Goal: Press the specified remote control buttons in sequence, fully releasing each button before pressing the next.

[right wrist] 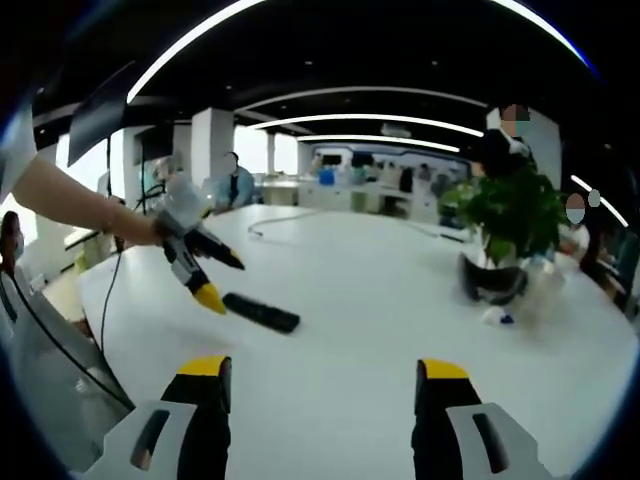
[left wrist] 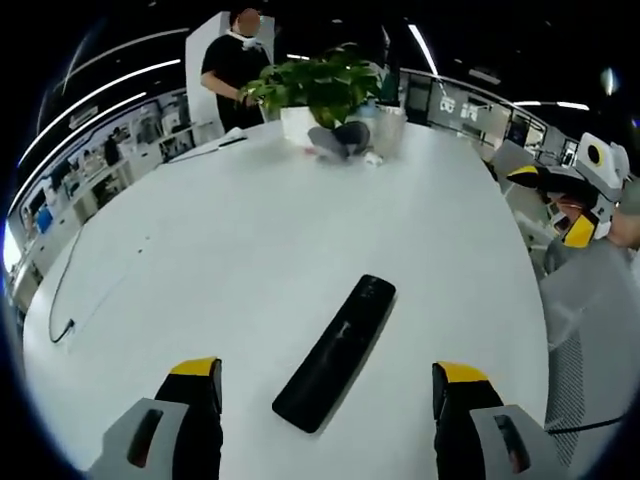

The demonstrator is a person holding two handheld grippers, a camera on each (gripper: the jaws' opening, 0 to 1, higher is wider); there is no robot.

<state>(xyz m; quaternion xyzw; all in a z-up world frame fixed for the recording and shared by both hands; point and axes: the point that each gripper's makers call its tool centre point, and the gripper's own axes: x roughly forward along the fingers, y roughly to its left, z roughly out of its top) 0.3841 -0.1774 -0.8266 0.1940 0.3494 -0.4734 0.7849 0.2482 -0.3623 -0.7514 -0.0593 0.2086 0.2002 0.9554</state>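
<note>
Left gripper view: a black remote control [left wrist: 335, 353] lies flat on a large white table [left wrist: 250, 240], set diagonally, its near end between the two yellow-tipped jaws of the left gripper [left wrist: 328, 385]. The jaws stand wide apart and hold nothing; they hover above the remote, and no jaw tip can be seen touching it. At the far end of the table stand a potted plant [left wrist: 325, 85] and a dark rounded object [left wrist: 340, 137] just beside it. A thin cable [left wrist: 65, 290] trails across the left part of the table, and a person [left wrist: 232, 70] stands beyond the far edge. At the right rim the right gripper [left wrist: 590, 200] appears, well away from the remote.

Right gripper view: the right gripper's own jaws [right wrist: 320, 385] are likewise spread and empty, raised over bare table near its edge. Farther off, a hand [right wrist: 150, 232] holds the left gripper, with one yellow tip poised just above the remote's left end. From this distance it cannot be told whether the tip touches a button. The plant stands at the far right.

Judged from these views, the task appears to be at or near its start: the remote lies in plain sight, the left gripper is positioned to press, and no press can be confirmed. The sequence of presses, with a full release after each, appears still to lie ahead.
</note>
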